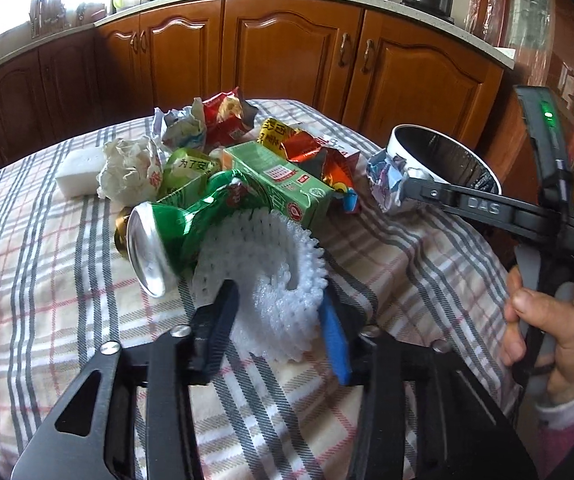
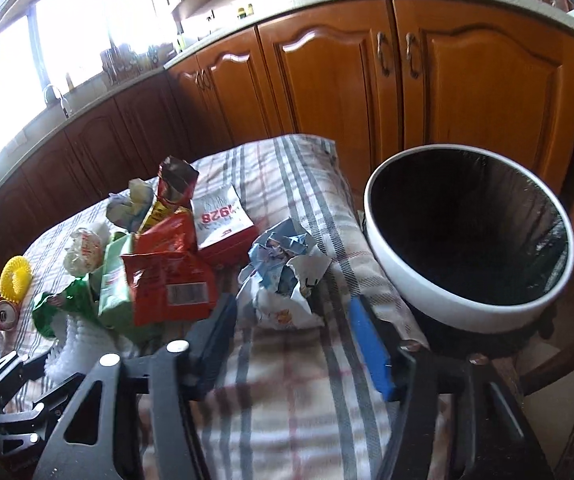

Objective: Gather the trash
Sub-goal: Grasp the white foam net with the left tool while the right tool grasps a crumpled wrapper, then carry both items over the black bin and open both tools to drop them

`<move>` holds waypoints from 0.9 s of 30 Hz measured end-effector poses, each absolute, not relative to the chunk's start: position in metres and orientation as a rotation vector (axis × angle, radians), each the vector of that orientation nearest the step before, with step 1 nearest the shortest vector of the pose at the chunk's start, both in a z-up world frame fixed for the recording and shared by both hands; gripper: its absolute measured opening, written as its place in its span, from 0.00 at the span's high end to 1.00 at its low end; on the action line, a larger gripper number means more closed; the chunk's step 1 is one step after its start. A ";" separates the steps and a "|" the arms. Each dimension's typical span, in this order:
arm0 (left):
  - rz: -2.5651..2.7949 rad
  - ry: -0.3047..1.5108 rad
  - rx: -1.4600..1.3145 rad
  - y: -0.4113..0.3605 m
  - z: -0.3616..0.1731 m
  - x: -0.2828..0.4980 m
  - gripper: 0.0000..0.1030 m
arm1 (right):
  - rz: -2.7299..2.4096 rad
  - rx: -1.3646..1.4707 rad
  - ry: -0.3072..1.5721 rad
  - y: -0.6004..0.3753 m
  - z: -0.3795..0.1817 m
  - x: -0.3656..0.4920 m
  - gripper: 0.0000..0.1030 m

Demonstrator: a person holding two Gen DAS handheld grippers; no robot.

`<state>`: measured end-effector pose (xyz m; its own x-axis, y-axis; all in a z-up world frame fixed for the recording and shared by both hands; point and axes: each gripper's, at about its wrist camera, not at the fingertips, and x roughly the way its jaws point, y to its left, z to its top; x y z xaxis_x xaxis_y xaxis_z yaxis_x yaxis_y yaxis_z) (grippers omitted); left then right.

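The left gripper (image 1: 279, 316) is open, its fingers on both sides of the white foam net (image 1: 265, 276), not yet squeezing it. The right gripper (image 2: 295, 344) is open too, holding nothing; the crumpled paper (image 2: 283, 276) lies just ahead, and the bin (image 2: 459, 304) stands right beside it (very close). A checked cloth (image 2: 287, 400) covers the table, with kitchen cupboards (image 2: 327, 80) behind.

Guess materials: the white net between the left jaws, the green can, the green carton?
White net: looks like soft foam mesh, matte, with an open lattice and scalloped edge, sitting between the left jaws. Green can: thin metal, probably aluminium, with a shiny silver end and a crushed, creased body. Green carton: printed paperboard with a slight sheen and sharp folded edges; any lining is not visible.
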<state>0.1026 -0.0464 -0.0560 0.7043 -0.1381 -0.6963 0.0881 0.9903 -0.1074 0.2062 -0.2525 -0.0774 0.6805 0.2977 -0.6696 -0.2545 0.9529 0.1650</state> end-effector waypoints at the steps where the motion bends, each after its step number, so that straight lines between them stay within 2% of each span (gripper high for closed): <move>1: -0.133 0.779 -0.064 -0.047 -0.056 0.101 0.73 | 0.309 0.054 0.771 -0.252 -0.079 0.209 0.62; 2: -0.138 0.778 -0.061 -0.048 -0.055 0.100 0.77 | 0.319 0.053 0.779 -0.251 -0.081 0.212 0.76; 6: -0.165 0.760 -0.070 -0.052 -0.047 0.093 0.80 | 0.347 0.047 0.755 -0.247 -0.078 0.206 0.84; 13: -0.234 0.688 -0.080 -0.066 -0.020 0.082 0.80 | 0.375 0.082 0.681 -0.259 -0.054 0.174 0.85; 27: -0.352 0.667 -0.041 -0.114 -0.003 0.097 0.80 | 0.320 0.187 0.628 -0.319 -0.034 0.153 0.85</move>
